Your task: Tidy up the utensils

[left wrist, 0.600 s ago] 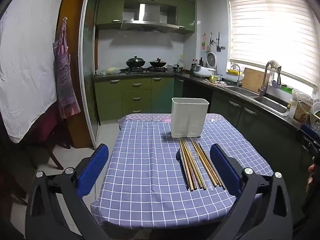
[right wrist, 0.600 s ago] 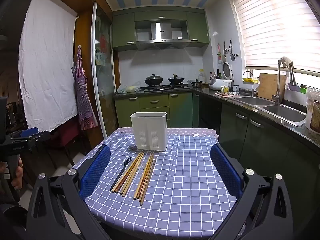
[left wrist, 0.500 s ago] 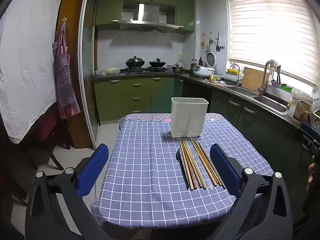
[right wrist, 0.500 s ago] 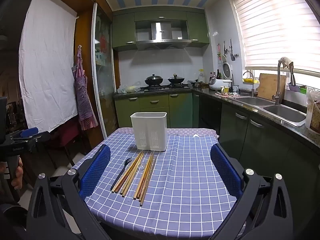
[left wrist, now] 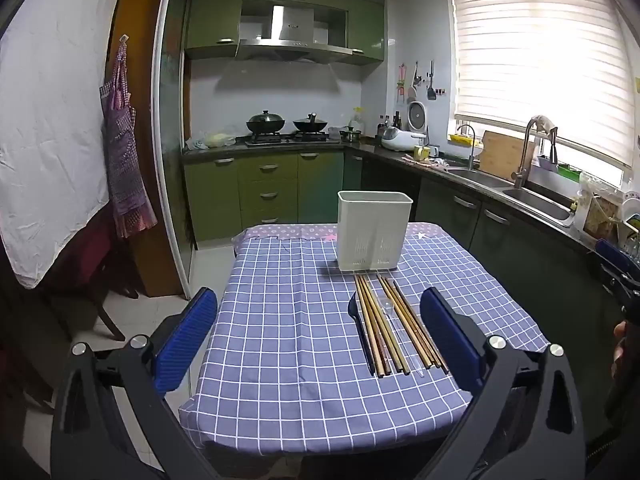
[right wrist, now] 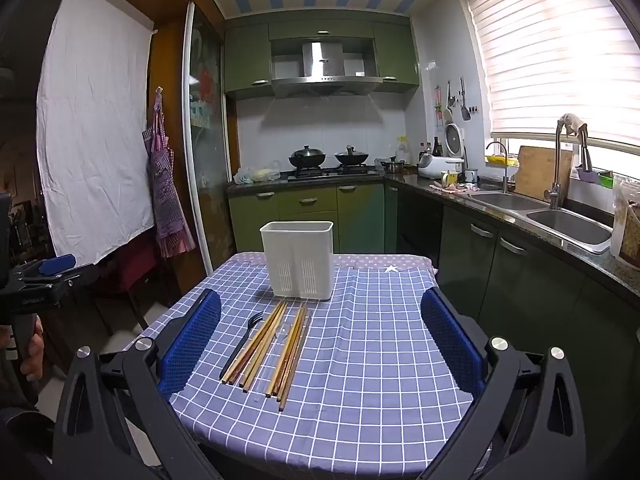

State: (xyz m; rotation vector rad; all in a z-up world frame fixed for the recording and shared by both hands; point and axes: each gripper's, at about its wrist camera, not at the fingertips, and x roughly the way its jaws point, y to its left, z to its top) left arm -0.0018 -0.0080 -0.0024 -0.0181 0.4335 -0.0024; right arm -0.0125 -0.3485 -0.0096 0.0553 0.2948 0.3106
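The chopsticks (left wrist: 394, 322) are seen lower right of centre, beside the wide-apart left gripper (left wrist: 320, 330); the right gripper (right wrist: 320, 336), likewise spread, frames them left of centre

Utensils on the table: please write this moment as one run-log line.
left claw: open, empty | right claw: open, empty | chopsticks, fork: on tablecloth | holder: upright

You hold your left gripper (left wrist: 320, 340) level with its blue pads spread wide and nothing between them; your right gripper (right wrist: 320, 340) is likewise spread wide, gripping nothing.
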